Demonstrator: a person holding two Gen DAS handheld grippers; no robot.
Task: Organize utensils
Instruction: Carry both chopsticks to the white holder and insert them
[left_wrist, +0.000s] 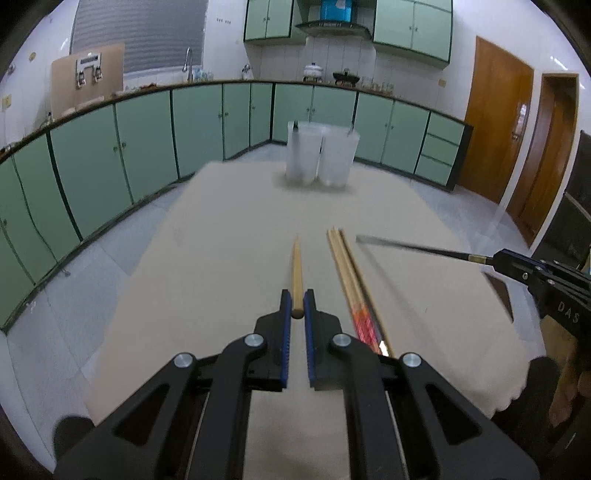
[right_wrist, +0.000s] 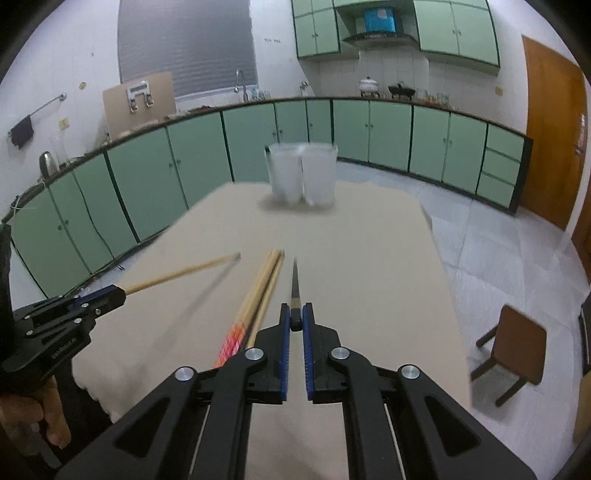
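Left wrist view shows the left claw (left_wrist: 297, 301) clamped on the butt end of a pale wooden chopstick (left_wrist: 296, 266), which projects forward over the counter (left_wrist: 229, 229). Right wrist view shows the right claw (right_wrist: 295, 314) clamped the same way on the end of a dark chopstick (right_wrist: 295, 284) with a light band near the grip. Both jaws are drawn in narrow, with only the very end of each stick between the pads.

A bundle of wooden chopsticks (left_wrist: 345, 266) with red-patterned ends lies on the counter between the two claws, not held. Two translucent containers (left_wrist: 321, 155) stand side by side at the far end of the counter, well apart from both claws.

Risks noted, as judgement:
- Each stick is held at its extreme end, so it has long leverage; a quick swing or a knock on a container rim could pivot it in the pads or pull it free.
- The pale stick is round and the pads are narrow, so it may roll or droop at the tip and miss the container mouth.
- The two held sticks angle towards each other; if both claws travel to the containers together, the tips could cross and clash.
- The containers look light; a stick pressed against the wall instead of entering the mouth could tip one or push it into its neighbour.
- A low pass could sweep and scatter the loose bundle.
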